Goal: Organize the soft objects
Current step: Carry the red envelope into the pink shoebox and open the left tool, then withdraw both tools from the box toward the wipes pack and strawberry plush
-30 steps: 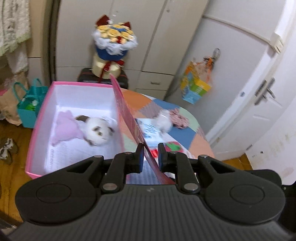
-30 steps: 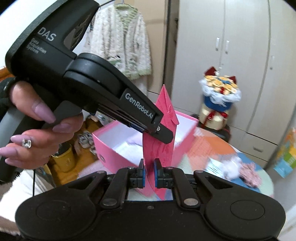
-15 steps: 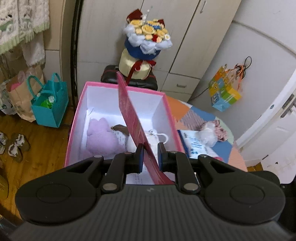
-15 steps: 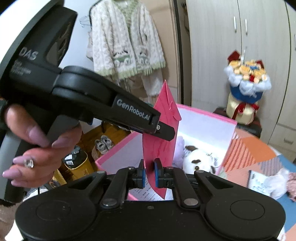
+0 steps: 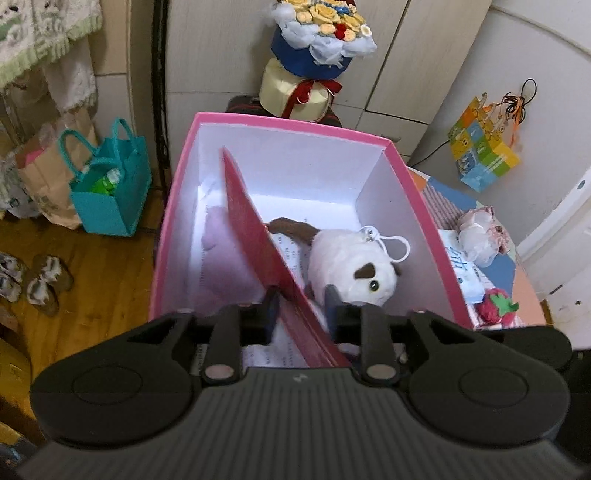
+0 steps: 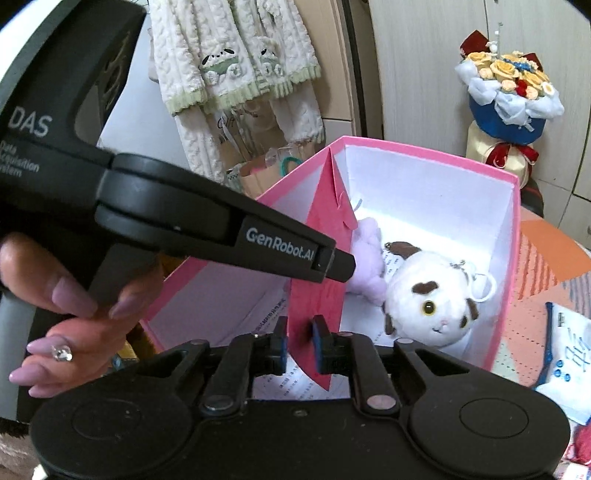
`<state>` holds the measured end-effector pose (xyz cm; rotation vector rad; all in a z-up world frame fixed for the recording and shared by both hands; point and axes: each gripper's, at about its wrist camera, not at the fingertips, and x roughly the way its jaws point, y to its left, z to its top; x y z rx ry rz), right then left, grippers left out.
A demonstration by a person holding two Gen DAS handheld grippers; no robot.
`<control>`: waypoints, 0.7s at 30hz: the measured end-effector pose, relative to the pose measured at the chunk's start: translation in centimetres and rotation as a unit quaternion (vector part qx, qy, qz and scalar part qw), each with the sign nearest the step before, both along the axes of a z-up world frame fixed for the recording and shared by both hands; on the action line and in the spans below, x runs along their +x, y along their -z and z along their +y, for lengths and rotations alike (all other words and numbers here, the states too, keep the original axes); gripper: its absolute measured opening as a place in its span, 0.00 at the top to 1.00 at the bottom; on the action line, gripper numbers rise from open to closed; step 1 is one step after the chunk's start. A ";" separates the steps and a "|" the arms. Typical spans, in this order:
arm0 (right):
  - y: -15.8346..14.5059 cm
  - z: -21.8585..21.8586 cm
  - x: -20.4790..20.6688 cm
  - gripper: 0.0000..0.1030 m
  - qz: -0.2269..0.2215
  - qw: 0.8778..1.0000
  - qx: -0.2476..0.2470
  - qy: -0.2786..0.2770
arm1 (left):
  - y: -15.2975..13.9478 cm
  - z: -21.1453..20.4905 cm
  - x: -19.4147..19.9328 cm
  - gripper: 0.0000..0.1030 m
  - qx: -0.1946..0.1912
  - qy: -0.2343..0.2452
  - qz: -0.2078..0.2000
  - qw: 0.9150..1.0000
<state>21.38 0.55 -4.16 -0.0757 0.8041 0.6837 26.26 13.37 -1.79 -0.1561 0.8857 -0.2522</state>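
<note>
I lowered the red card [image 5: 258, 251] into the pink box [image 5: 295, 122], frame middle | both hand-held grippers' jaws just came apart, card loose between | divider placed.

Black plastic left gripper [image 6: 334, 264] (white "DAS" and "GenRobot.AI" lettering), ribbed casing, round pivot screws; blue pads [image 6: 281, 345] on the right gripper [image 6: 300, 341]; hand [image 6: 70, 314] wears a gemstone ring.

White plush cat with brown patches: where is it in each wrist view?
Left wrist: white plush cat with brown patches, centre-right, inside the pink cardboard box, right of the red card divider.
Right wrist: cat right of centre, same box.
Shared landmark: flower bouquet behind the box.
</note>
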 end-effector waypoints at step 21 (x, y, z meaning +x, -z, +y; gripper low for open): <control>-4.4 -5.6 -6.6 0.53 -0.060 0.998 0.013 0.016 | -6.4 -1.0 -12.6 0.51 0.044 0.032 -0.130 0.990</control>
